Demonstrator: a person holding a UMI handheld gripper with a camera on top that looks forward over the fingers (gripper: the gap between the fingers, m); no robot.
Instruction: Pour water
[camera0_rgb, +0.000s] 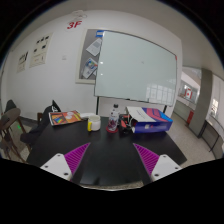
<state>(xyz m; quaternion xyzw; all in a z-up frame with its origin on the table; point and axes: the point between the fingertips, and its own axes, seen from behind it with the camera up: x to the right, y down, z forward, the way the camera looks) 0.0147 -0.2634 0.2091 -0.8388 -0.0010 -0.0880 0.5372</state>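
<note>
My gripper (112, 158) is open and empty, its two magenta-padded fingers (77, 156) spread wide over the near part of a black table (110, 150). Beyond the fingers, at the far side of the table, stands a small yellowish cup (94, 122) and to its right a clear bottle with a red cap (115, 115). Both stand well ahead of the fingers, with nothing between them.
A colourful box (65, 118) lies at the far left of the table and a blue-and-white box (150, 118) at the far right. A chair (12, 125) stands at the left. A whiteboard (135, 65) stands behind the table.
</note>
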